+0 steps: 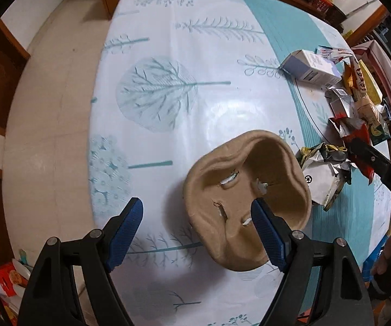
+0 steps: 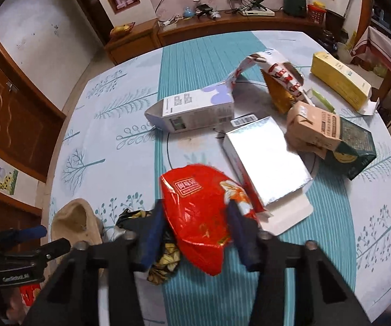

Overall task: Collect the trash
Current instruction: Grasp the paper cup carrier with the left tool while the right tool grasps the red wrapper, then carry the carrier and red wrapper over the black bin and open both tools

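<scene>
Between your right gripper jaws sits the red foil wrapper; the blue pads stand at its two sides and look to be pinching it, though blur keeps contact from being certain. Right jaws partly closed, judged grasping the wrapper.

Left gripper jaws released and wide. The brown pulp tray lies on the tabletop, hollow side up, offset toward the right-hand pad, which overlaps its near rim; the left pad stands over bare cloth. Your left hand is the nearer one to it. Judgement: shift toward the tray before closing, so the rim falls between the pads.

Beside the tray, crumpled foil scraps. Farther off, a silver box, a white carton, a tan and green carton and a yellow box, all uncollected.
</scene>
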A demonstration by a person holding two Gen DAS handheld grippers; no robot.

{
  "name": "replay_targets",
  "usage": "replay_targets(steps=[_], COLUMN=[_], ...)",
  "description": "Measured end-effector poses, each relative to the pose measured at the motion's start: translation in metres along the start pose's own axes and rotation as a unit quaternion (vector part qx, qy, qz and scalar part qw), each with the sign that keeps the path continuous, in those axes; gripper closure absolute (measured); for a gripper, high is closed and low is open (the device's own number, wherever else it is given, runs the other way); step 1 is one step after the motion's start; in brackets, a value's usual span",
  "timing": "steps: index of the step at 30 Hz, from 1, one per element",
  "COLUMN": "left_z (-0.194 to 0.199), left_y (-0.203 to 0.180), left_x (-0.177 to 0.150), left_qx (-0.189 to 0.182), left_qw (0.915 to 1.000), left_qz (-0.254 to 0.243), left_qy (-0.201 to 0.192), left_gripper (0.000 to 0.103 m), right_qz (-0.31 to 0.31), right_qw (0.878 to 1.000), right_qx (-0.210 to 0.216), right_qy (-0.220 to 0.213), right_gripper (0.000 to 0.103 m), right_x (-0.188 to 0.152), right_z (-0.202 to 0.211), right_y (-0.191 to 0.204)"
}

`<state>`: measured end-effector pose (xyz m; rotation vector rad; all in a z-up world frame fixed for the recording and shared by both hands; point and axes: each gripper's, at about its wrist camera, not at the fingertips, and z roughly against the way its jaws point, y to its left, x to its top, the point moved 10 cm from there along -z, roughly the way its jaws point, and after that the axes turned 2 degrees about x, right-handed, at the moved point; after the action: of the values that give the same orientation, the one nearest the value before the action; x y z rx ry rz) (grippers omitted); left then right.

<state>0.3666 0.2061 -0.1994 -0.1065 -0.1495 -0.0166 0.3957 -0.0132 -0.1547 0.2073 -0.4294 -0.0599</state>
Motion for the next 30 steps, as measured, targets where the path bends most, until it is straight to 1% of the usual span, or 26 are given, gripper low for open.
replay_targets(steps=[1, 2, 3, 4, 6, 7, 9, 13, 18, 25, 30], left_z=[-0.004, -0.007, -0.009, -0.011, -0.017, -0.02, -0.024, -0.022, 0.002, 0.038, 0.067], left_y=[-0.001, -0.002, -0.003, -0.003, -0.005, -0.006, -0.006, -0.006, -0.01, -0.027, -0.048], left_x=[-0.001, -0.002, -0.004, -0.004, -0.007, -0.009, -0.011, -0.011, -0.012, -0.02, -0.044], left_qx=[-0.004, -0.007, -0.009, -0.011, -0.02, -0.023, -0.03, -0.04, -0.038, -0.045, -0.061], left_qw=[1.0, 0.9999, 0.9998, 0.9997, 0.9993, 0.999, 0.9984, 0.9982, 0.9992, 0.9977, 0.9948], left_qz=[0.003, 0.004, 0.005, 0.005, 0.007, 0.01, 0.018, 0.028, 0.011, -0.028, -0.061], left_qy=[0.007, 0.012, 0.016, 0.021, 0.032, 0.038, 0.045, 0.034, -0.004, -0.043, -0.054], left_gripper=[0.023, 0.026, 0.033, 0.037, 0.055, 0.06, 0.078, 0.084, 0.091, 0.091, 0.091], right_qz=[0.0, -0.001, -0.001, -0.002, -0.007, -0.01, -0.014, -0.013, -0.008, 0.001, 0.002], right_qw=[1.0, 1.0, 1.0, 1.0, 1.0, 1.0, 0.999, 0.999, 0.999, 1.0, 1.0], right_qx=[-0.001, 0.001, 0.003, 0.006, 0.013, 0.017, 0.024, 0.029, 0.029, 0.015, 0.007], right_qy=[0.0, -0.002, -0.003, -0.006, -0.012, -0.014, -0.016, -0.019, -0.021, -0.005, -0.002], right_gripper=[0.073, 0.076, 0.079, 0.08, 0.085, 0.087, 0.091, 0.093, 0.093, 0.093, 0.094], right_x=[0.0, 0.0, 0.002, 0.003, 0.004, 0.005, 0.004, -0.002, -0.019, -0.055, -0.079], right_z=[0.001, 0.002, 0.004, 0.007, 0.014, 0.017, 0.027, 0.044, 0.069, 0.096, 0.118], right_y=[-0.002, -0.003, -0.004, -0.004, -0.006, -0.006, -0.006, -0.004, -0.001, -0.005, -0.015])
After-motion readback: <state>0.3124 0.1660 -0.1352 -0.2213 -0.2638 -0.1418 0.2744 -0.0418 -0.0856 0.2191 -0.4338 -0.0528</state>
